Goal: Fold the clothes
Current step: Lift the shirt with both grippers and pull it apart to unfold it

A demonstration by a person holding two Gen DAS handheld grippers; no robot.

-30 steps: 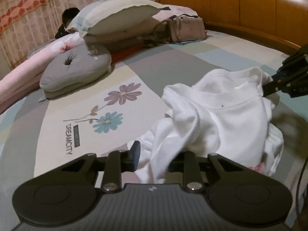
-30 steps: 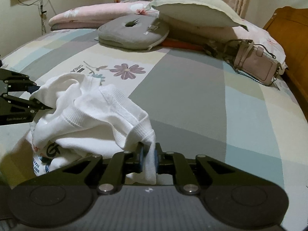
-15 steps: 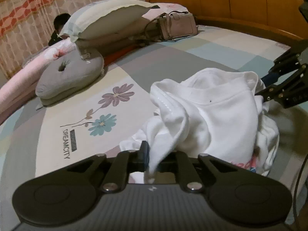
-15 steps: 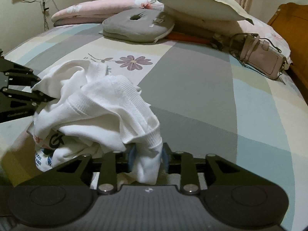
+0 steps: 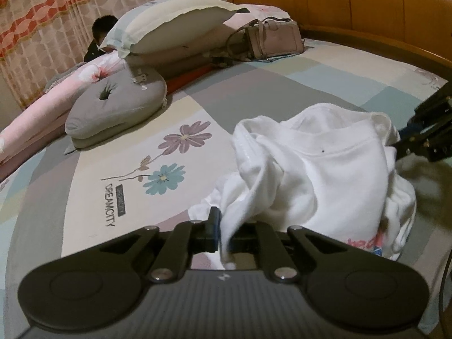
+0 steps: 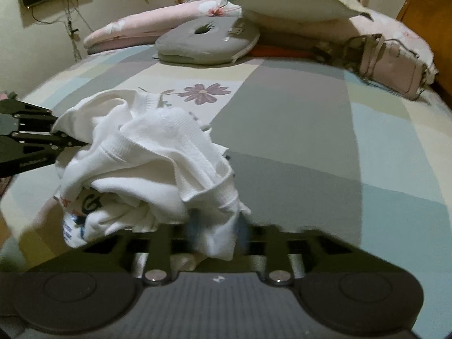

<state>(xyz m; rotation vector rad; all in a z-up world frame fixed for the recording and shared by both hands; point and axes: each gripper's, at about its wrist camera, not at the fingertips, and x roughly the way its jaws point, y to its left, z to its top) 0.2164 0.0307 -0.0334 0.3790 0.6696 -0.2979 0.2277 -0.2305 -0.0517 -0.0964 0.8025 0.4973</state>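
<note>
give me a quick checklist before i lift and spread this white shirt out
1. left gripper pinching the white shirt: ok, cloth clamped between shut jaws.
2. right gripper on its hem: cannot tell, jaws closing with cloth between them, blurred.
3. Shirt ready to spread: not ok, crumpled in a heap.
4. Which edges are held: cannot tell, folds hide them.
5. Open bedspread beside the heap: ok.
6. grey cushion and handbag apart from the shirt: ok.
</note>
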